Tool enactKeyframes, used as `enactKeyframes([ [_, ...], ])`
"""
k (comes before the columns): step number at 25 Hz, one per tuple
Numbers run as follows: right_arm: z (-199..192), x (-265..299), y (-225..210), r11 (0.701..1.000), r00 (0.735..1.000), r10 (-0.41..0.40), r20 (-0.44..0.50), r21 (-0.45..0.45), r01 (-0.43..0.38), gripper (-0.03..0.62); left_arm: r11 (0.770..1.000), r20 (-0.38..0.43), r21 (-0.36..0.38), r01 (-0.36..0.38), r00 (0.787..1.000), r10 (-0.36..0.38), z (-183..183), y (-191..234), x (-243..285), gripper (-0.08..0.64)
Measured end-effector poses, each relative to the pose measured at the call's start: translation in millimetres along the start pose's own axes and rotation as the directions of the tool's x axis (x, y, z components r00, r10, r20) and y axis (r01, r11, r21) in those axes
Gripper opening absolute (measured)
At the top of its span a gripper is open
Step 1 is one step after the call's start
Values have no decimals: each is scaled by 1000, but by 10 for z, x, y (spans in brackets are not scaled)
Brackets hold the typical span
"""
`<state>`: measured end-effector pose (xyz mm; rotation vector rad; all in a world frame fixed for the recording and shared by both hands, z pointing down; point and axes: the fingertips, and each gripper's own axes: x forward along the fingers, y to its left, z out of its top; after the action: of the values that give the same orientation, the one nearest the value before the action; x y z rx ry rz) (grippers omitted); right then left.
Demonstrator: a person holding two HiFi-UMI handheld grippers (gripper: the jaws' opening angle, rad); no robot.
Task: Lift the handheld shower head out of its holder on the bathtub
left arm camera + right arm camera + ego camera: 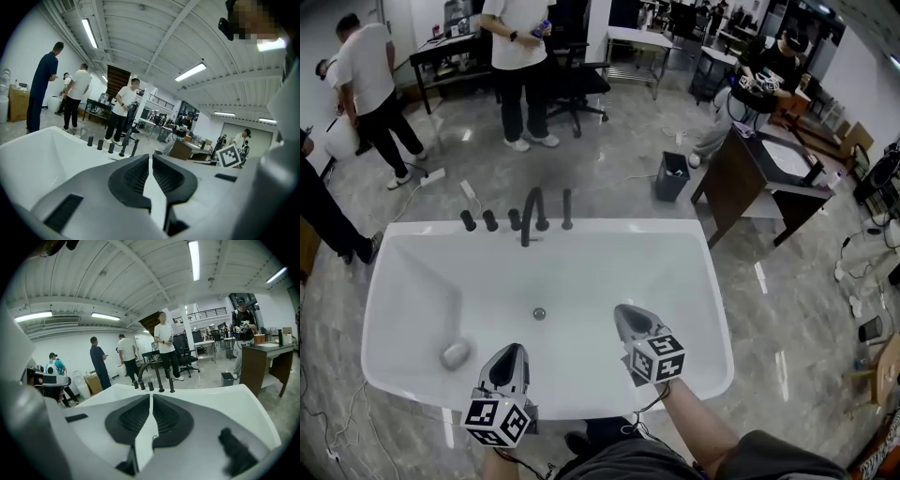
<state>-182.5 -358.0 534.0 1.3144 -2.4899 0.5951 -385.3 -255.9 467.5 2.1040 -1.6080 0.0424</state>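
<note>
While the big white bathtub (422,281) fills the middle of the head view, the left gripper (512,352) and right gripper (623,311) sit near its bottom edge. Both are squeezed tight with nothing in them. The thin black shower head (567,208) stands in its holder on the tub's top rim, well apart from both.

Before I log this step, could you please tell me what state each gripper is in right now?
Left gripper: closed, holding nothing.
Right gripper: closed, holding nothing.
</note>
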Motion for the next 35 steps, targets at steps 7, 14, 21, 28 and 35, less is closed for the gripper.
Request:
enactKeyframes([
  [7, 136, 718, -438, 1000, 1000, 0, -5, -9, 0, 34, 1000, -15, 20, 6, 1000, -5, 85, 193, 858, 34],
  [14, 256, 1408, -800, 1000, 1000, 3, 8, 13, -3, 34, 999, -23, 35, -1, 1000, 1, 227, 371, 1521, 34],
  [21, 395, 2050, -1057, 1000, 999, -9, 37, 12, 8, 34, 999, -47, 46, -24, 999, 26, 241, 630, 2031, 34],
  [28, 128, 2691, -1151, 1000, 999, 9, -34, -19, -10, 35, 996, -46, 19, -88, 995, 89, 47, 1102, 2298, 34],
  [35, 21, 3167, -1259, 1000, 1000, -9, -26, -12, 8, 126, 994, -34, 28, -101, 994, 102, -25, 1383, 2470, 34],
])
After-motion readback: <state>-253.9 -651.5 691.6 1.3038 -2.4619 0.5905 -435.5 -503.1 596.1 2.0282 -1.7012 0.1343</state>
